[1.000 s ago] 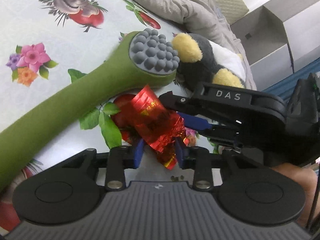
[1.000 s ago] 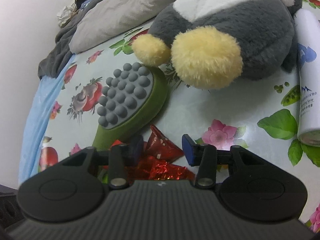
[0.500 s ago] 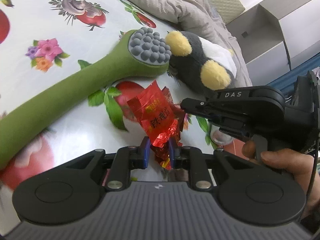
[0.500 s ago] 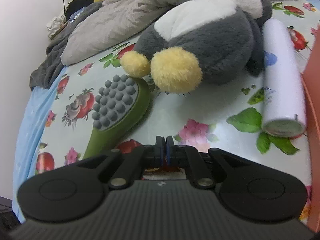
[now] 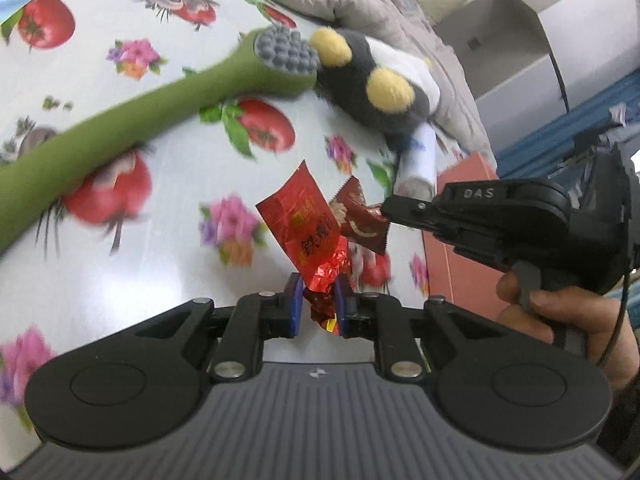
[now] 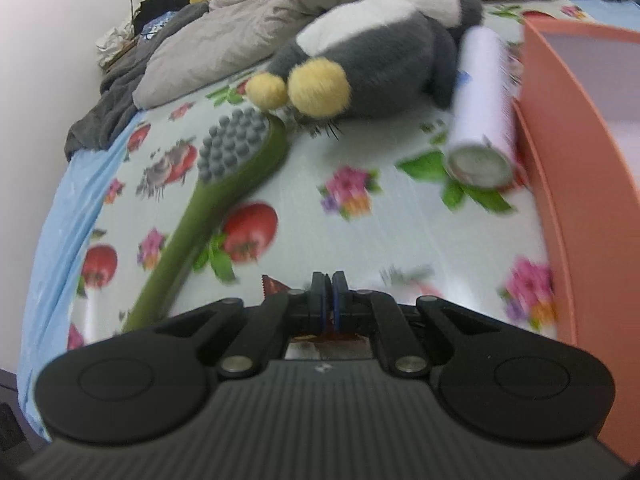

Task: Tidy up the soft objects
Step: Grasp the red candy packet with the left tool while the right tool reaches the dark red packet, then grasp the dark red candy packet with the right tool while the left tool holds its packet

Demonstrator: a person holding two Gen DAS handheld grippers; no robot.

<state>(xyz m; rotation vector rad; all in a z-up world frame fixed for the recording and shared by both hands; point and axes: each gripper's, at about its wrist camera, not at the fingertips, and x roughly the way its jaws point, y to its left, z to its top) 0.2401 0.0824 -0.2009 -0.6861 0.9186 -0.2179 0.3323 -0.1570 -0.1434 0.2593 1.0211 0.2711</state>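
My left gripper (image 5: 316, 292) is shut on the lower end of a crinkled red foil packet (image 5: 304, 220), which hangs above the flowered sheet (image 5: 132, 264). To its right, my right gripper (image 5: 386, 212) pinches a dark red-brown packet (image 5: 362, 220). In the right wrist view that gripper (image 6: 329, 280) is shut, and only the packet's serrated edge (image 6: 274, 285) peeks out beside the fingers. A green long-handled massager (image 5: 120, 132) (image 6: 224, 200) and a grey plush penguin (image 5: 372, 76) (image 6: 372, 60) lie on the bed beyond.
A white spray can (image 6: 480, 112) lies beside an orange box (image 6: 580, 160) at the right. Rumpled grey bedding (image 6: 208, 52) fills the back. A grey cardboard box (image 5: 520, 40) stands past the bed. A hand (image 5: 560, 320) holds the right gripper's handle.
Both grippers closed on their packets and lifted them off the sheet, drawing back from the massager and penguin. The orange box has come into view at the right.
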